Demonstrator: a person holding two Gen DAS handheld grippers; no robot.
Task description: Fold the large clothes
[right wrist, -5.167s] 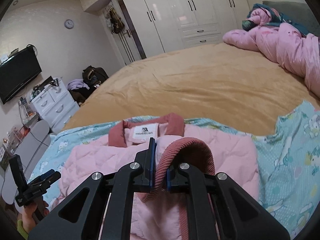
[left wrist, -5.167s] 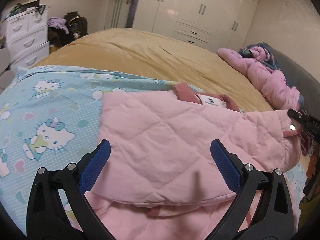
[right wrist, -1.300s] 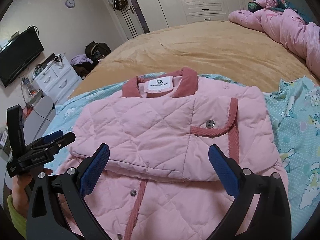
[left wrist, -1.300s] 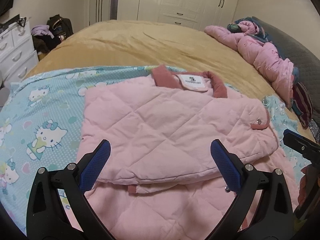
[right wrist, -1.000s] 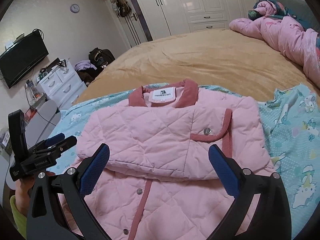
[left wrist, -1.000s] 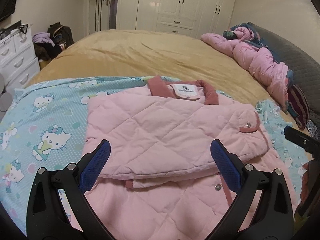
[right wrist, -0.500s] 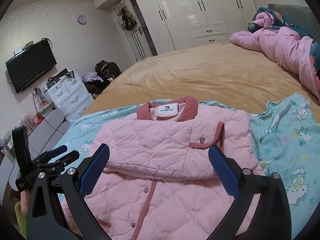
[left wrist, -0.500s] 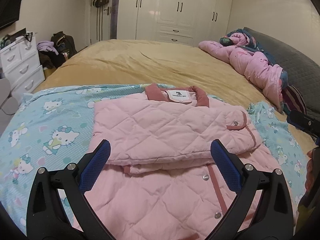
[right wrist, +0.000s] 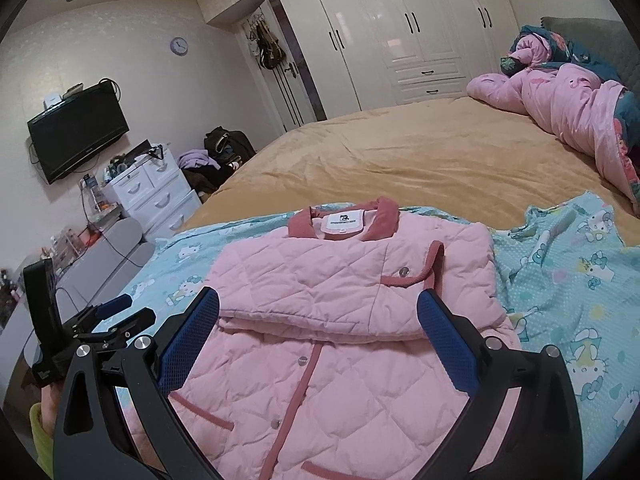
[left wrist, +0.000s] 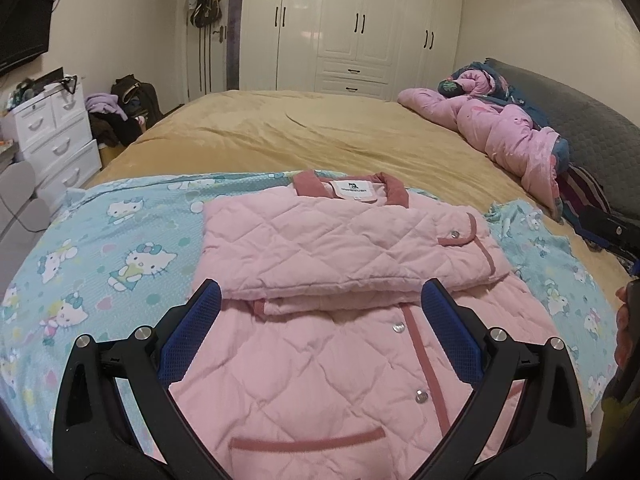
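A pink quilted jacket (left wrist: 344, 264) lies front-up on a pale blue cartoon-cat sheet (left wrist: 100, 256) spread over the near end of a bed (left wrist: 320, 132) with a tan cover. Its sleeves are folded across the chest, forming a doubled band below the dusty-rose collar (left wrist: 350, 188) (the white neck label sits at 12 o'clock of the garment). The lower front with its snap placket (left wrist: 424, 360) and a rose-trimmed pocket (left wrist: 308, 444) lies flat toward 6 o'clock.

The left hand-held gripper (left wrist: 320, 332) hovers above the jacket's lower half, jaws spread wide and holding nothing. The right hand-held gripper (right wrist: 318, 332) hangs over the same area, likewise spread and empty; in its view the left tool appears at 9 o'clock, off the jacket's edge.

A crumpled pink duvet (right wrist: 560, 100) lies at 2 o'clock by the grey headboard (left wrist: 580, 120). White wardrobes (left wrist: 360, 28) fill the far wall, and a white drawer unit (right wrist: 152, 196) stands at 10 o'clock under a wall television (right wrist: 76, 132).
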